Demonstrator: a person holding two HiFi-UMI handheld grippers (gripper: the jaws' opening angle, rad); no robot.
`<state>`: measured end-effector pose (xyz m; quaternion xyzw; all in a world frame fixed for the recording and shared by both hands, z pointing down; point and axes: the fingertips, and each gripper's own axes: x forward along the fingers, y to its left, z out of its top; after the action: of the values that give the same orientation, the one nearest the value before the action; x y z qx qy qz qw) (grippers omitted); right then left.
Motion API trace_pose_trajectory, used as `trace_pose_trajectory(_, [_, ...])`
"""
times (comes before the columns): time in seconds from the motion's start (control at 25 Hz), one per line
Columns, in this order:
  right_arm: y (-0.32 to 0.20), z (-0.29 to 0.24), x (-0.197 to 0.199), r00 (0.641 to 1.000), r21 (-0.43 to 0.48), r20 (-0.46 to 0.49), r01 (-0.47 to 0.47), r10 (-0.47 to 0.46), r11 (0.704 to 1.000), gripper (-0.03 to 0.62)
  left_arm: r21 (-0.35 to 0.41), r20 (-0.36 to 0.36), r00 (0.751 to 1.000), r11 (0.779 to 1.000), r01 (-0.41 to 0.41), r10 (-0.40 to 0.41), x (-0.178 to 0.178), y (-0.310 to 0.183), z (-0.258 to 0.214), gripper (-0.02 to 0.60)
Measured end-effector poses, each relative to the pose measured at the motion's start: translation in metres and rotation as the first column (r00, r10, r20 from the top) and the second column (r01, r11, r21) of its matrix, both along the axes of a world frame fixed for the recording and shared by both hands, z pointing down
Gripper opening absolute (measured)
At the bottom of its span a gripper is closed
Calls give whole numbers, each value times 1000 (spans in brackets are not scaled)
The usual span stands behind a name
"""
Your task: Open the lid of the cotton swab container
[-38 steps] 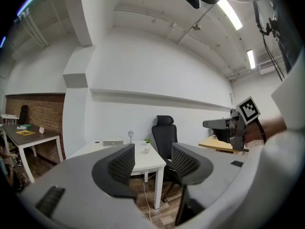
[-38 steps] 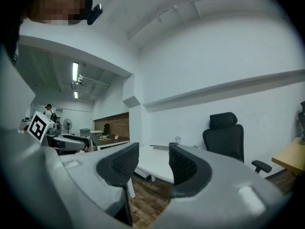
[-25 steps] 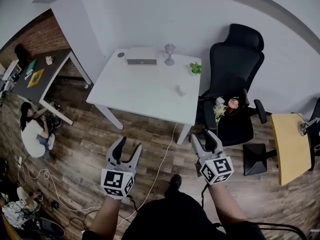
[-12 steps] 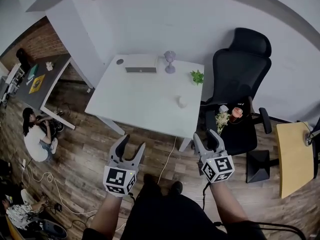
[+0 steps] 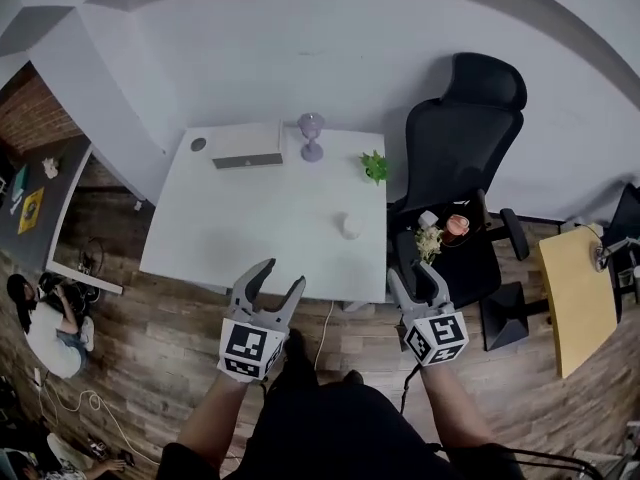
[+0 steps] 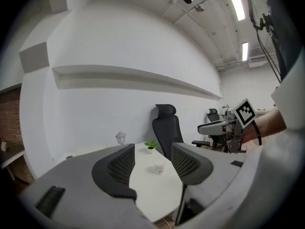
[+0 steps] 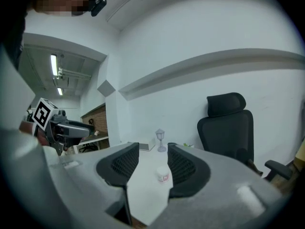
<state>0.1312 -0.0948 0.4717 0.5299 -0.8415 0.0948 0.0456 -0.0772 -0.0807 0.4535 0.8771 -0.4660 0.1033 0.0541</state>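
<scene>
On the table, the cotton swab container stands near the right edge. The left gripper and right gripper hover before the table, jaws spread, empty.

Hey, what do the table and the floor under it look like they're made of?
Table: plain white, smooth matte top with no grain, probably laminate or painted board. Floor: brown planks with visible grain and seams, either wood or wood-look vinyl.

Swab container on white table
</scene>
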Motion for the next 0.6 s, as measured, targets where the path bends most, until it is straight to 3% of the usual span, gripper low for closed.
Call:
trace_pose_trajectory(0.32, [-70,31,-27,991,-46,-85,-103,98,994,184,-58,23,975,974,-221,223,-12,-84,42,235])
trace_pose_trajectory(0.6, [-110,76,-36,988,-101,-156,-28,12,994,190,-119,25,942,937,-329,334,8,-128,80,235])
